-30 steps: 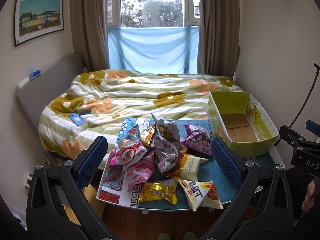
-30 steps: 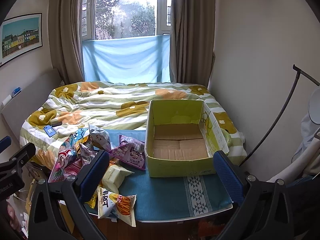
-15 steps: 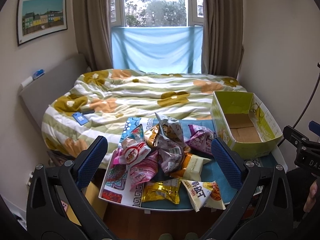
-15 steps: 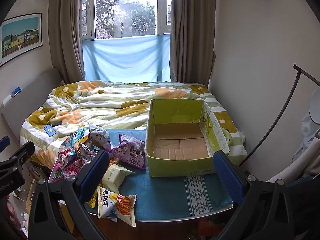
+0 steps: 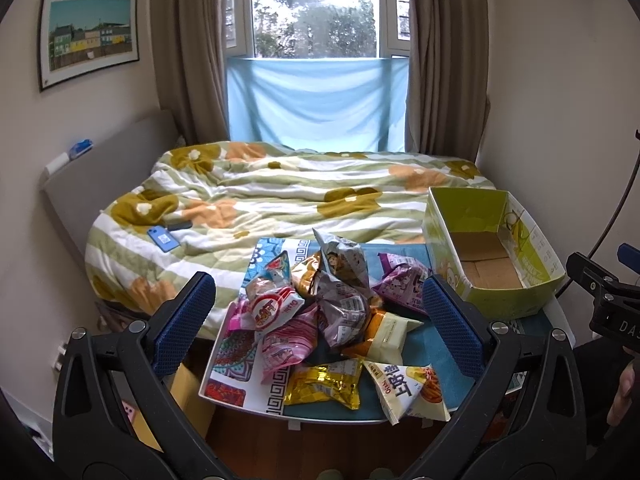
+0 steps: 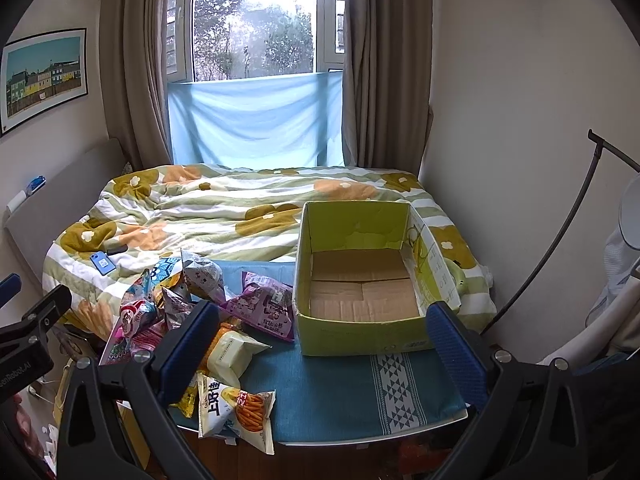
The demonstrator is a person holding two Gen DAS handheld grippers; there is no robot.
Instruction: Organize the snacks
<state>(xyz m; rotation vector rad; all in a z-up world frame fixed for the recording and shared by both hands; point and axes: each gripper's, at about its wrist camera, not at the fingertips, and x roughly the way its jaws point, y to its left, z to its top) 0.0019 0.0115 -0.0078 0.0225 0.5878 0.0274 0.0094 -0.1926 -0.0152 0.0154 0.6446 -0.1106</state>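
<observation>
Nearest the left wrist lens, the left tongs [image 5: 318, 314] are spread wide with nothing between the blue ribbed pads; the right tongs [image 6: 322, 346] are equally wide and hold nothing. Both hover short of the low counter with the teal woven cloth [image 6: 340, 392], not touching any packet.

At the counter's near edge lies the white crisp packet printed with orange sticks [image 5: 408, 388], partly overhanging, with the crinkled gold foil packet [image 5: 324, 390] just beside it. Behind them the heap of glossy plastic snack bags [image 5: 316, 300] is piled loosely, a pale cream pillow pack [image 6: 230, 354] and a purple printed packet [image 6: 266, 306] on its box side. I judge all of these light, air-puffed and slippery, their contents likely to crush; a pinch on a flat crimped end seam or a corner should serve better than squeezing the belly. Taking one from the heap may drag its neighbours.

Right of the heap stands the open yellow-green cardboard box [image 6: 360, 334], stiff-walled and empty, close to the purple packet. Beyond is the bed with the flowered quilt [image 5: 280, 196].

The left view shows the whole heap, including pink and red packets and a patterned mat under them. The right view hides much of that behind its left pad, but shows the box floor fully and the bare cloth in front of it
</observation>
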